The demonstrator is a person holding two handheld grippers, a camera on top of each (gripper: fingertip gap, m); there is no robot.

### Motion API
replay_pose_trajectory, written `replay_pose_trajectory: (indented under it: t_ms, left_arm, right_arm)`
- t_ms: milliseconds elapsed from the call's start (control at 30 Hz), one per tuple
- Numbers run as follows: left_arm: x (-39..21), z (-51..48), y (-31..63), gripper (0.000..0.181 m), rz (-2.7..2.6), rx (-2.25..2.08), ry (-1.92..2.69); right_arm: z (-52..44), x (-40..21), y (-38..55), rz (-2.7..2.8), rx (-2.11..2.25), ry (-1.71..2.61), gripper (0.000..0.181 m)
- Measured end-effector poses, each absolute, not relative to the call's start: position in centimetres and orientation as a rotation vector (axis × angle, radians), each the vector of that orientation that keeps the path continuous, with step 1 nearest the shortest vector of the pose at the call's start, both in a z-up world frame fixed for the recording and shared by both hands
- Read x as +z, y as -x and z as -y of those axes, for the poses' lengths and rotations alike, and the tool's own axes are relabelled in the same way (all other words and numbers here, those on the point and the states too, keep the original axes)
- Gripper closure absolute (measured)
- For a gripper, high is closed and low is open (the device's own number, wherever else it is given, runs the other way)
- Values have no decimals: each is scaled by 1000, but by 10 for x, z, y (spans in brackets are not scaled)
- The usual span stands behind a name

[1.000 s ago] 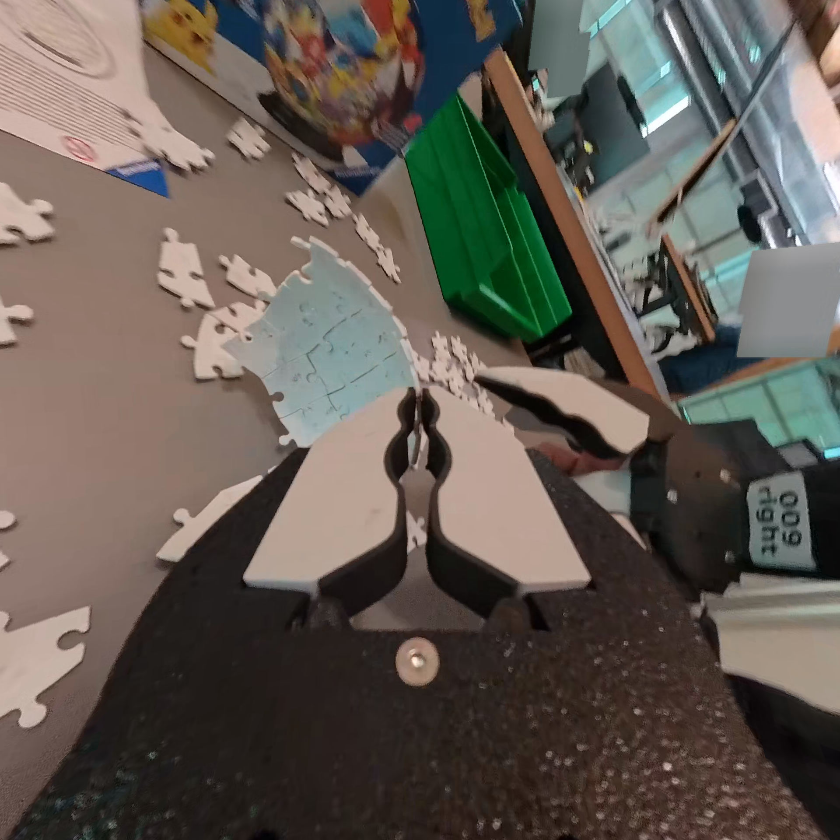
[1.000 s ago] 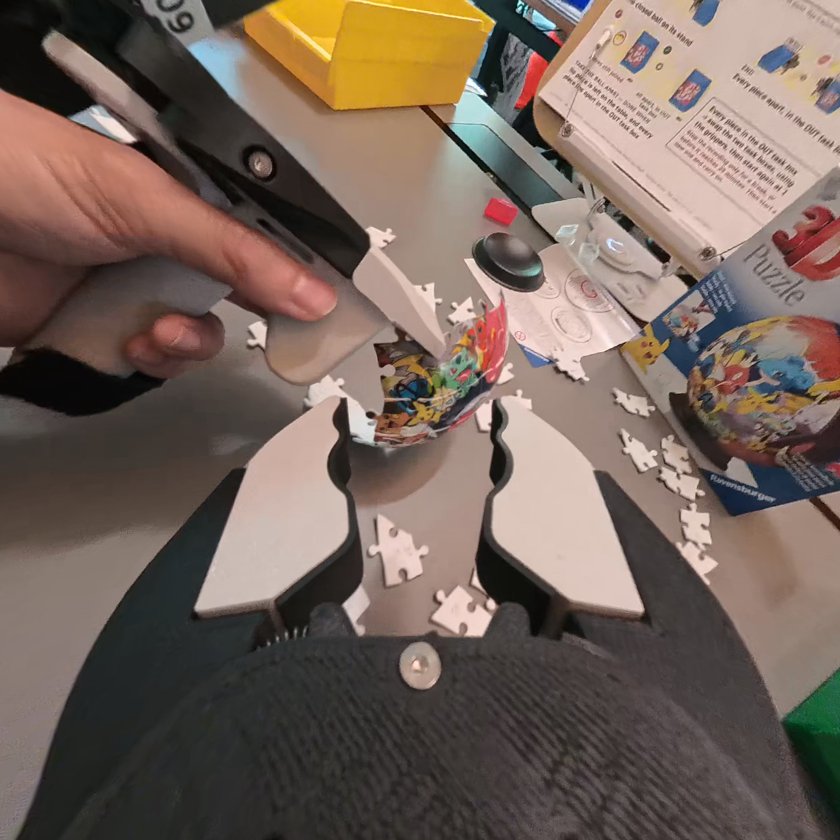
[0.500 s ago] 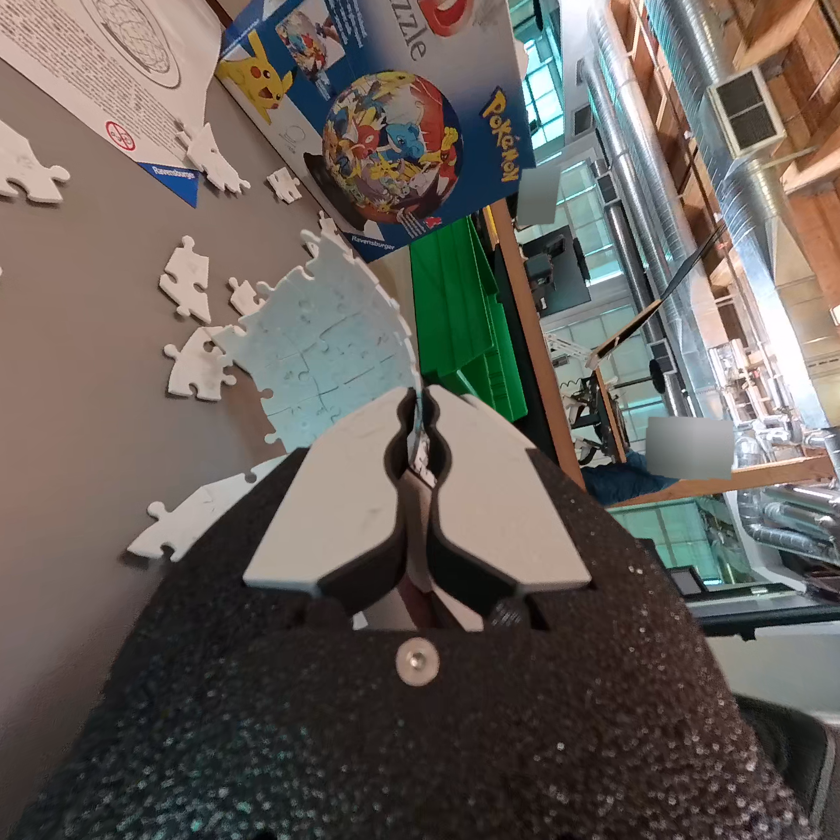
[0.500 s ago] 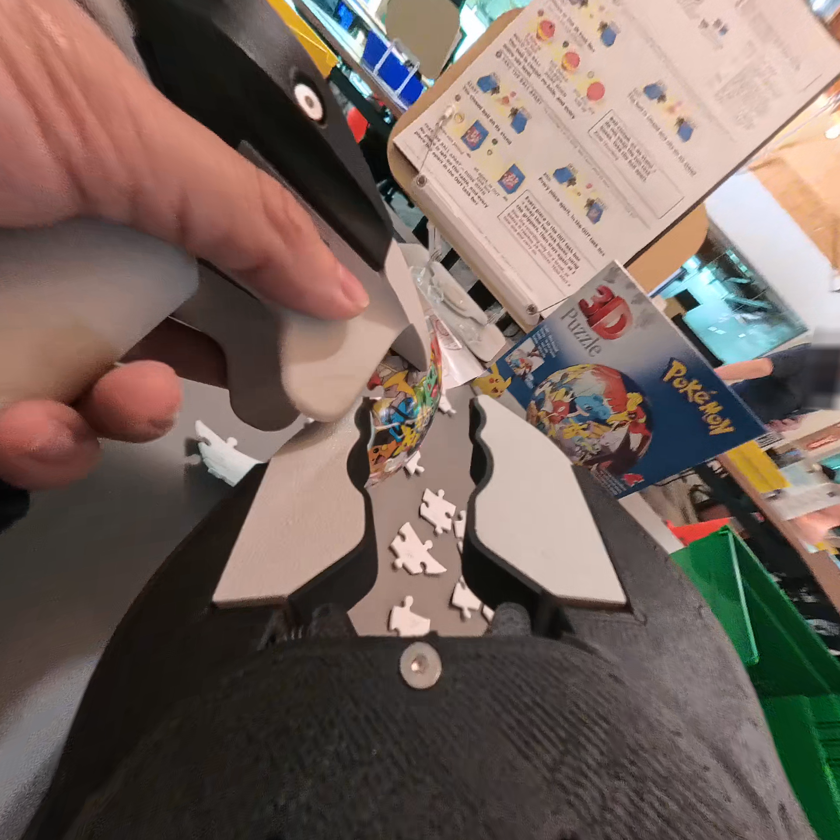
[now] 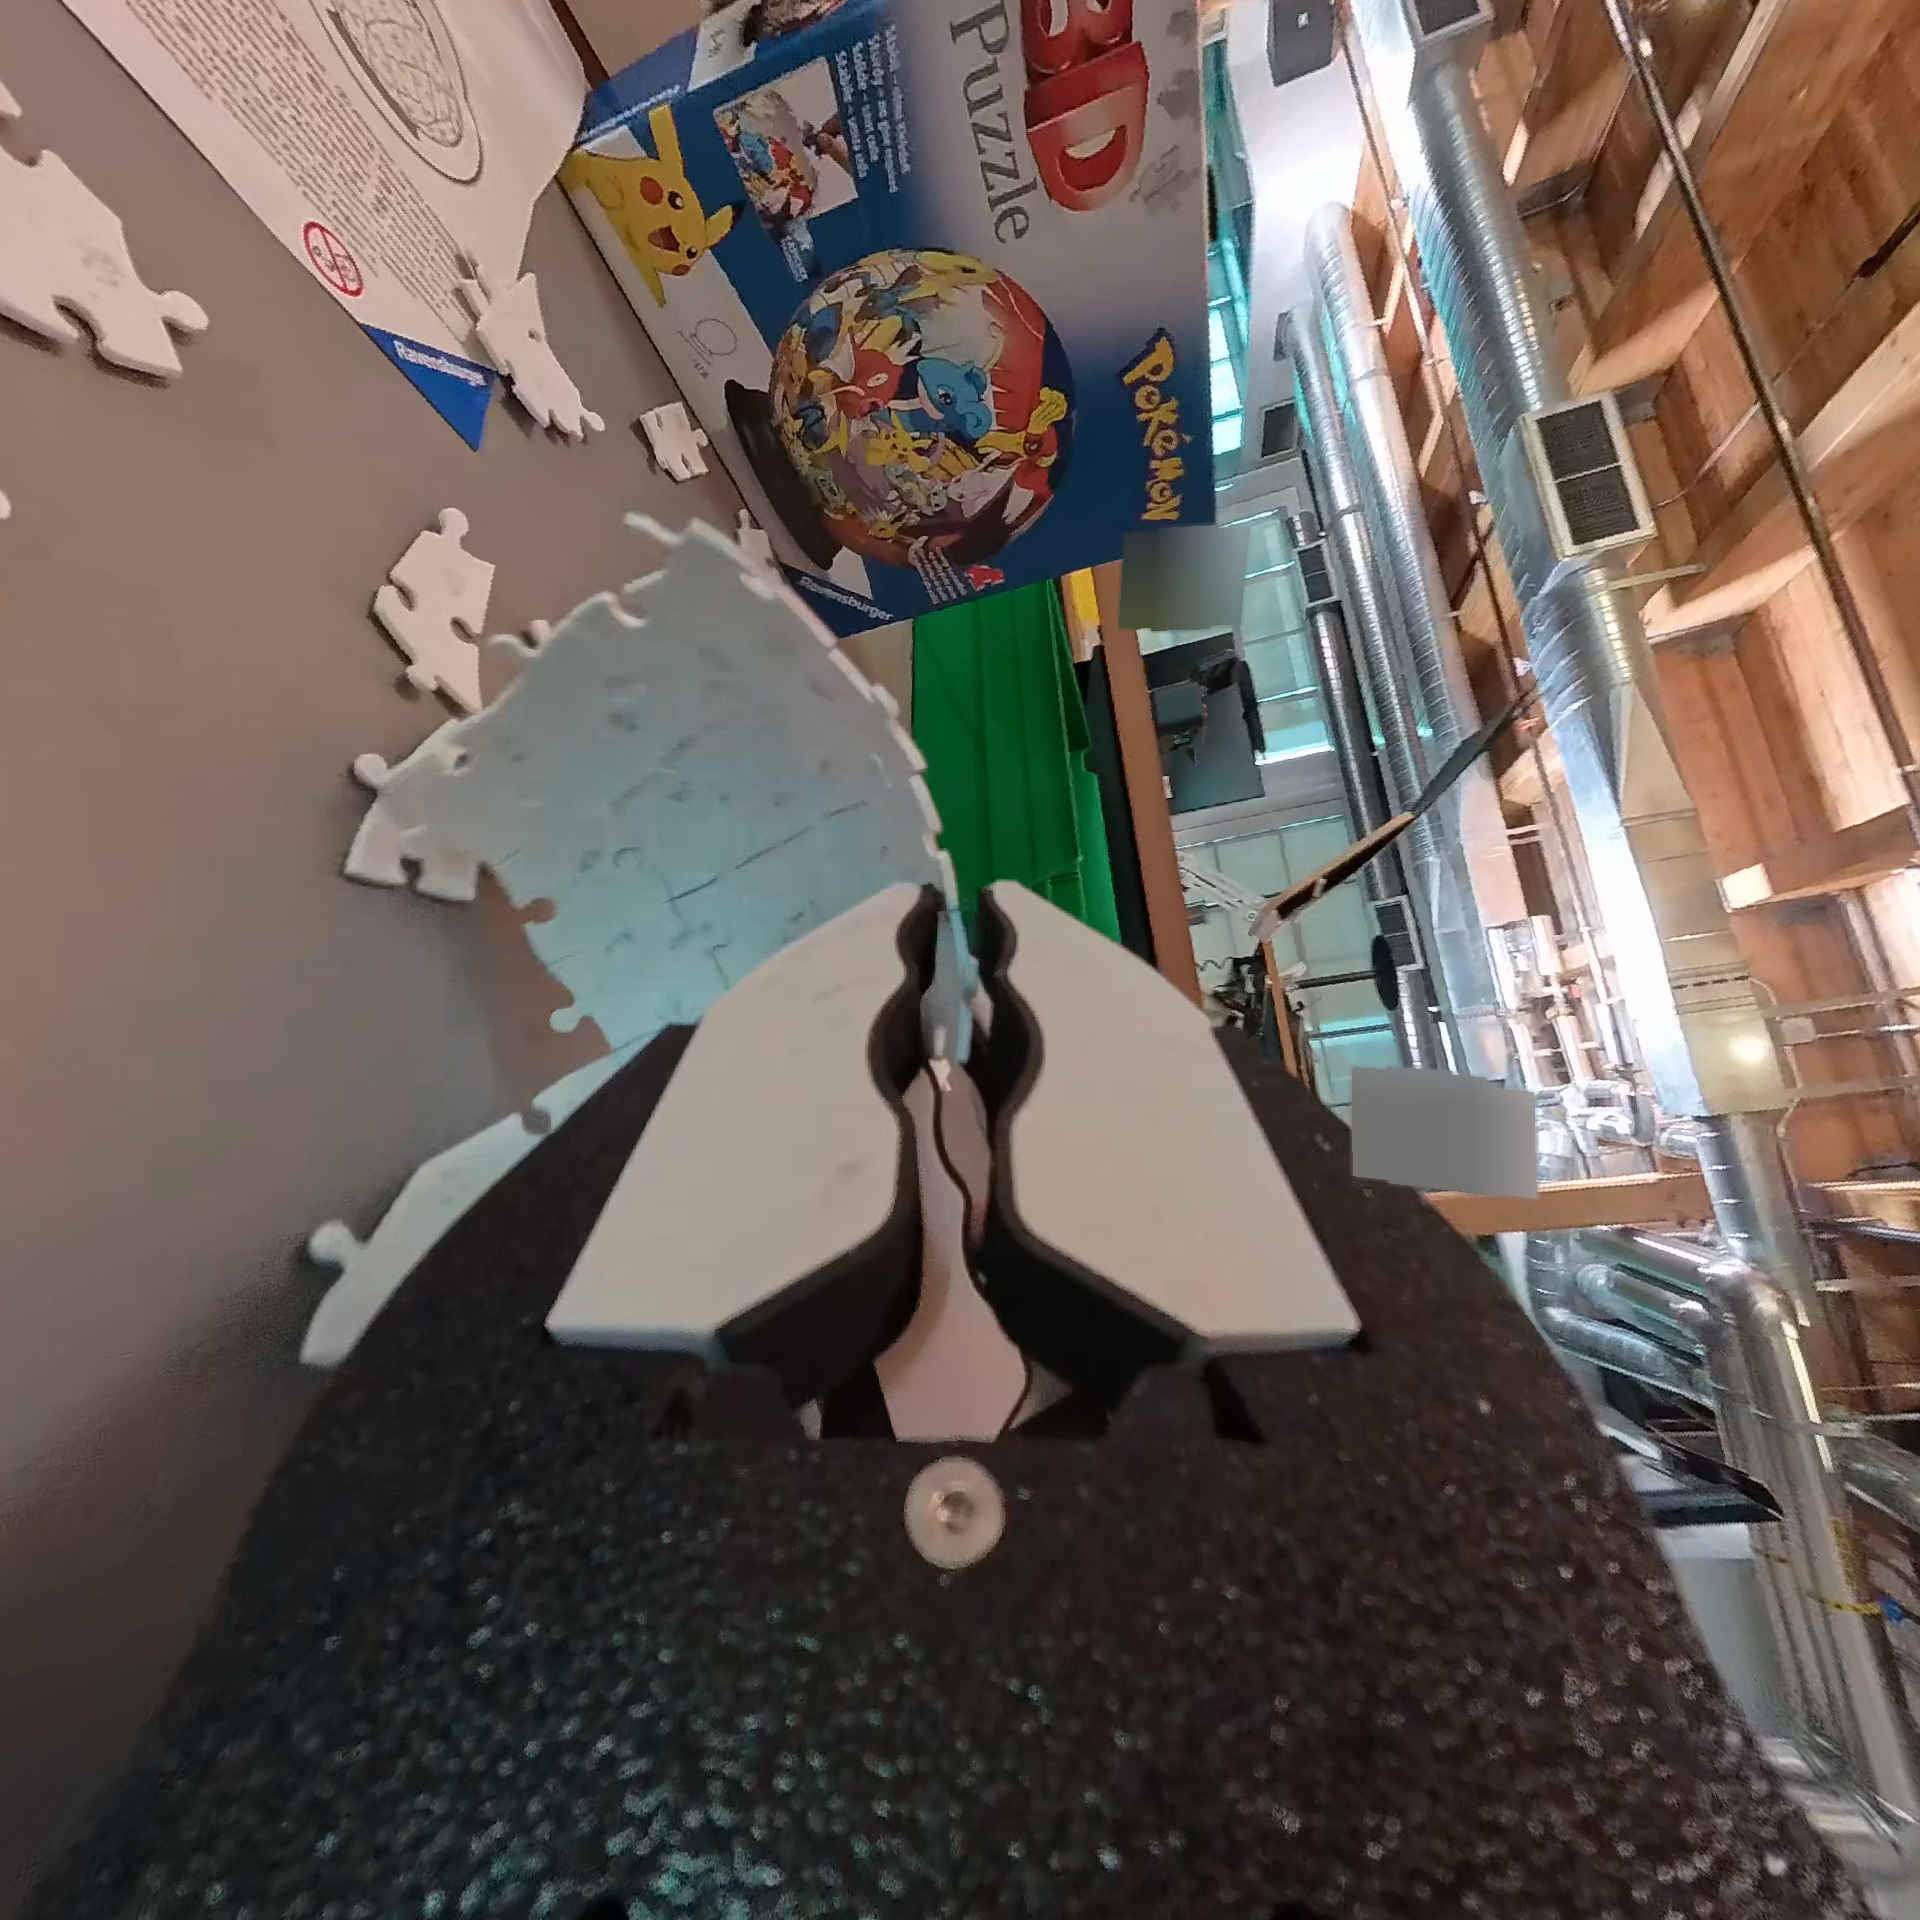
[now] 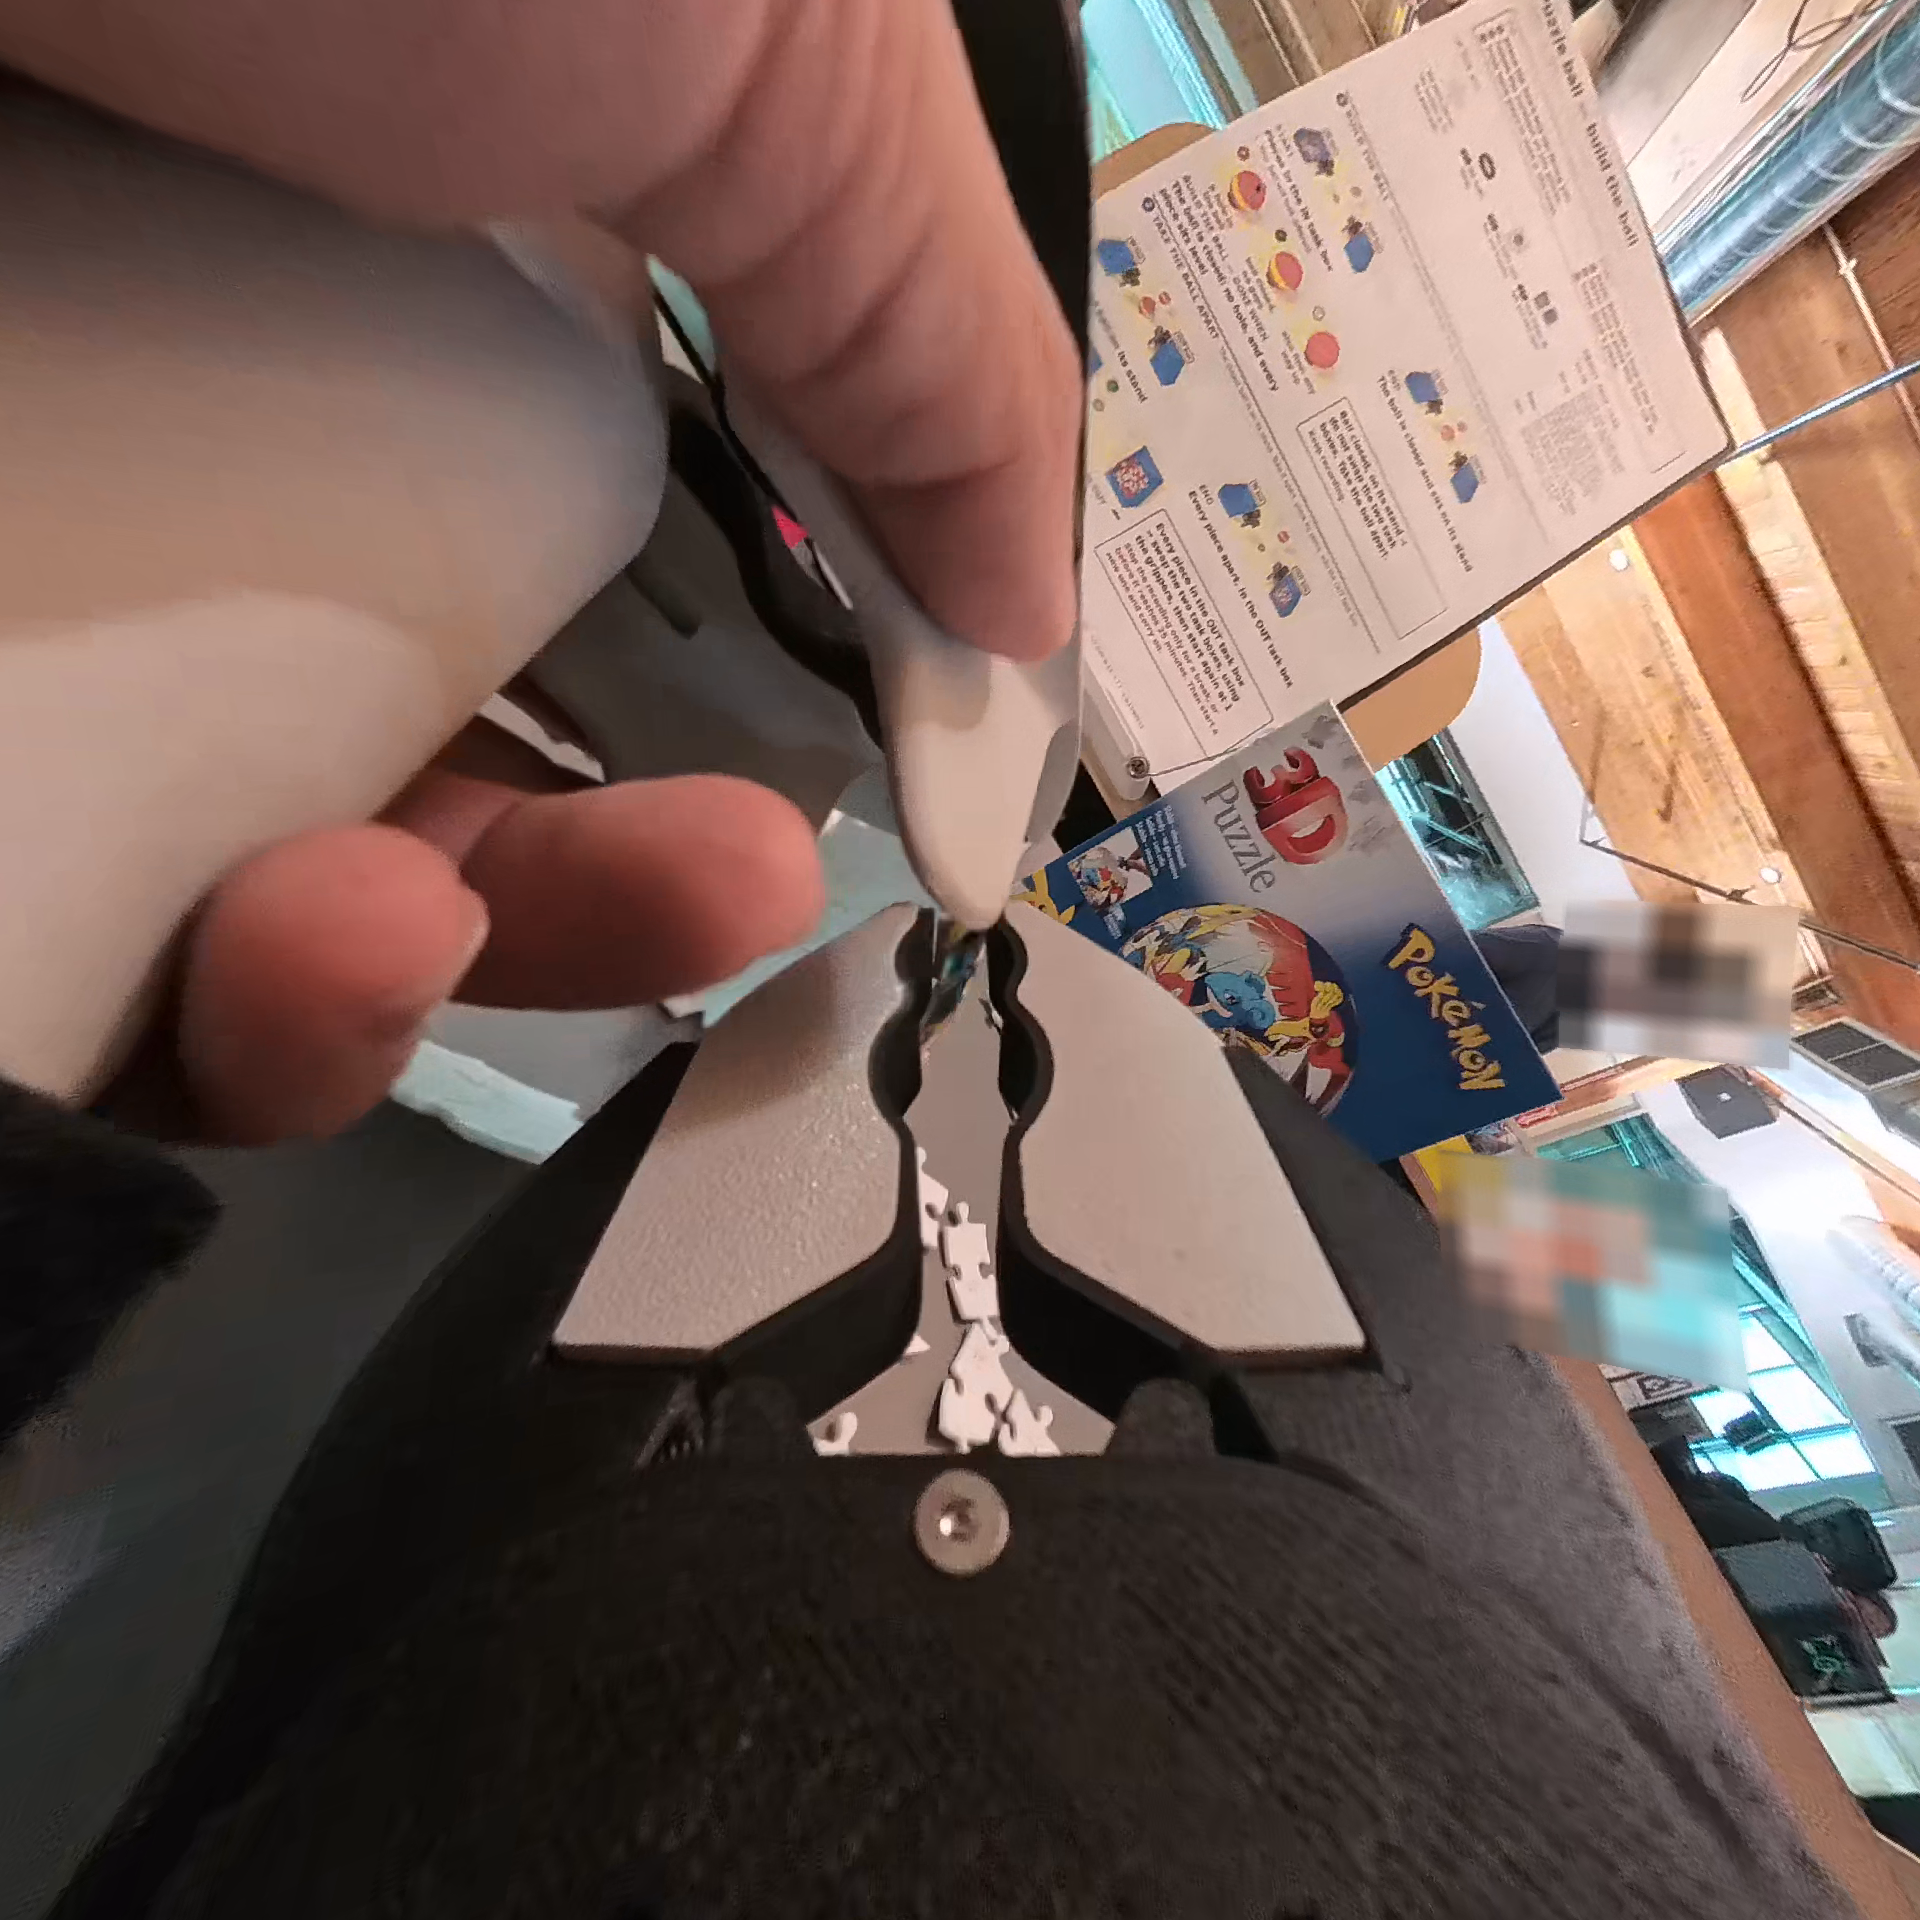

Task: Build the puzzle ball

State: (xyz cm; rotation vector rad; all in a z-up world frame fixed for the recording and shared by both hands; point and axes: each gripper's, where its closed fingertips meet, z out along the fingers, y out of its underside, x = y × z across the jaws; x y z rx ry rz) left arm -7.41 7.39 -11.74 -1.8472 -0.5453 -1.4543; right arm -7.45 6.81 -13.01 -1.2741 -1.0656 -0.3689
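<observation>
my left gripper (image 5: 958,914) is clenched on the edge of the curved shell of joined puzzle pieces (image 5: 686,800), which fills the middle left of the left wrist view with its pale blue-white inner side facing the camera. the shell stands up off the grey table (image 5: 156,831), tilted.

my right gripper (image 6: 961,940) is pinched down on the same shell from the other side. in the right wrist view you only get a thin sliver of the printed colourful edge (image 6: 951,977) between the tips at centre frame, with the left gripper's grey tip touching right above it. my left hand (image 6: 623,416) takes up the whole upper left of that view.

loose white pieces (image 5: 436,613) lie face down on the table at the left of the left wrist view, and a few more (image 6: 971,1340) show through the gap low between the right fingers.

the blue puzzle box (image 5: 935,312) stands at top centre of the left wrist view, green bin (image 5: 987,769) just below it, and a white instruction sheet (image 5: 343,135) lies at the upper left. an instruction board (image 6: 1382,343) sits upper right in the right wrist view.
</observation>
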Motion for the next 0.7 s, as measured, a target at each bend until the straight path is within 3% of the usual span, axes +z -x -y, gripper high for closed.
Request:
replay_pose_trajectory:
  t_ms: [300,500,700]
  left_arm:
    - [-102,-68,94,157,236,-1294,1840]
    - [-73,-71,111,155,-617,-715,1716]
    - [-111,-91,113,142,-1319,-115,1545]
  right_arm:
    - [-70,-132,70,1079,-246,1241,173]
    - [-73,-133,68,1090,-87,1232,174]
    - [-72,-132,66,1103,91,1217,176]
